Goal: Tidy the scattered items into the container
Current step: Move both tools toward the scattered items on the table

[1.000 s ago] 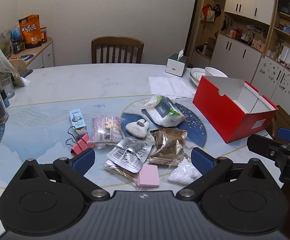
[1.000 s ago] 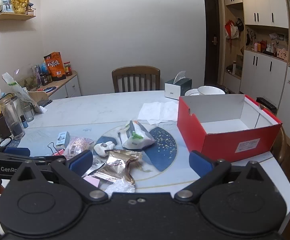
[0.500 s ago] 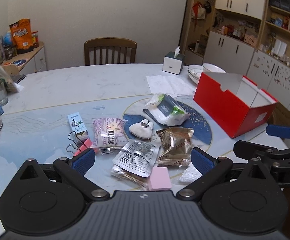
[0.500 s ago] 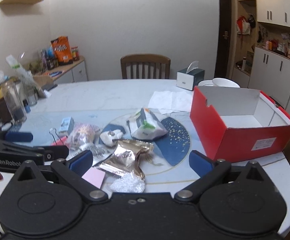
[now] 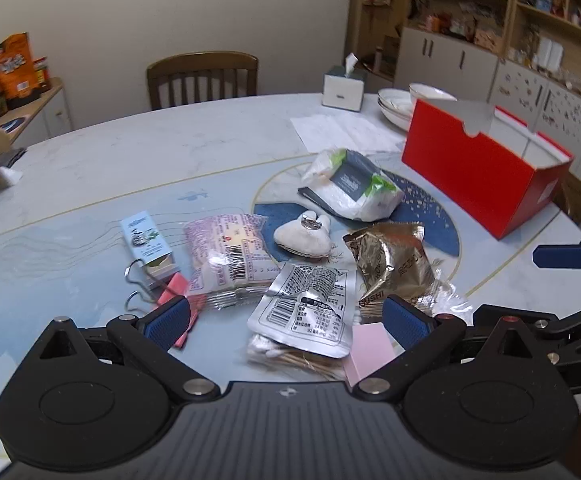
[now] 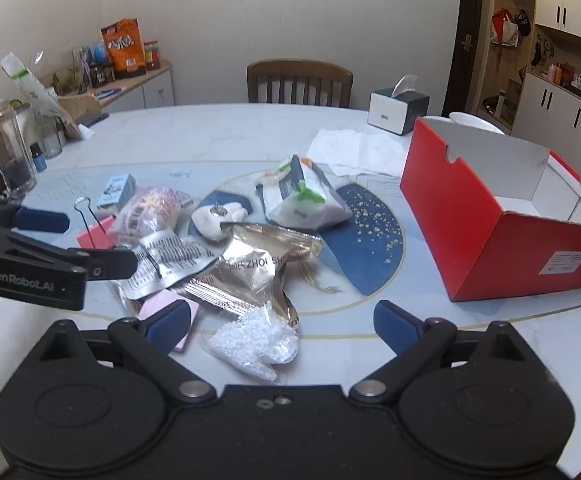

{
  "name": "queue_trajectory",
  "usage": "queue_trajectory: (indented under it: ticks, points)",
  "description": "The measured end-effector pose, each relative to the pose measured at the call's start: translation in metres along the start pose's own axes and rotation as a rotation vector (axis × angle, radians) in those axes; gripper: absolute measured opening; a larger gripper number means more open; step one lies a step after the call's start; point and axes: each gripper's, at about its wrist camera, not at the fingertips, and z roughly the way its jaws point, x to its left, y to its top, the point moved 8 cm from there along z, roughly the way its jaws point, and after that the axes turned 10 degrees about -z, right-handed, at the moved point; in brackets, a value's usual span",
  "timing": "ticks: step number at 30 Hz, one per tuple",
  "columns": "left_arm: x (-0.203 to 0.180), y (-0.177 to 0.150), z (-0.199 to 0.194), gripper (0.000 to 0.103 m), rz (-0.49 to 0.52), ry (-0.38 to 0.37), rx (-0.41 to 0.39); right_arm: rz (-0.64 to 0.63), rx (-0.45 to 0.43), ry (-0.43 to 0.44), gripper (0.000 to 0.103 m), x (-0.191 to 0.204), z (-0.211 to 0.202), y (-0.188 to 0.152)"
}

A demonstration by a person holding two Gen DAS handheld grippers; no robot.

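A pile of small items lies mid-table: a silver foil packet [image 5: 306, 304], a gold snack bag [image 5: 390, 264], a pink-purple packet [image 5: 230, 252], a white pouch [image 5: 302, 236], a grey-green bag [image 5: 350, 188], a pink pad [image 5: 370, 352], a small blue box [image 5: 146, 240] and a red binder clip [image 5: 174, 292]. The open red box [image 6: 490, 216] stands to the right and looks empty. My left gripper [image 5: 286, 320] is open over the silver packet. My right gripper [image 6: 282, 320] is open above a clear bag of white beads [image 6: 254, 344].
A tissue box [image 6: 398, 112], white paper [image 6: 354, 148] and stacked bowls [image 5: 402, 100] sit behind the red box. Glass jars [image 6: 10, 156] stand at the table's left edge. A wooden chair [image 6: 298, 84] is at the far side.
Both grippers have moved forward and lower toward the pile; the items look larger and nearer. Both stay open and empty.
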Motion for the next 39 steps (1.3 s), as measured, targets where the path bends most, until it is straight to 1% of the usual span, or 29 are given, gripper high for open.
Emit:
queue_trajectory:
  ticks: [5,14,18,23,25,29,31,33,36,39]
  points:
    - [-0.003,-0.001,0.021,0.102,0.053,-0.002,0.031,-0.010,0.038,0.003,0.093,0.003,0.015,-0.007]
    - [-0.009,-0.004,0.044,0.102,0.100,-0.020,0.086,-0.008,0.078,0.023,0.088,0.010,0.027,-0.014]
    - [-0.008,-0.005,0.050,0.093,0.089,-0.031,0.113,-0.017,0.087,0.030,0.084,0.013,0.032,-0.015]
    - [-0.012,-0.007,0.052,0.084,0.101,-0.054,0.128,-0.016,0.098,0.045,0.081,0.016,0.037,-0.016]
    - [-0.015,-0.007,0.053,0.082,0.109,-0.059,0.131,-0.019,0.101,0.049,0.079,0.017,0.038,-0.017]
    - [-0.017,-0.007,0.054,0.080,0.119,-0.061,0.131,-0.023,0.107,0.058,0.076,0.018,0.040,-0.017]
    - [-0.017,-0.007,0.054,0.077,0.121,-0.065,0.131,-0.025,0.110,0.061,0.074,0.019,0.040,-0.018]
    - [-0.017,-0.006,0.054,0.070,0.123,-0.061,0.131,-0.027,0.113,0.063,0.072,0.019,0.041,-0.017]
    - [-0.014,-0.004,0.055,0.069,0.105,-0.068,0.142,-0.026,0.118,0.071,0.068,0.020,0.042,-0.017]
    - [-0.015,-0.004,0.055,0.067,0.122,-0.068,0.144,-0.034,0.118,0.073,0.064,0.022,0.042,-0.017]
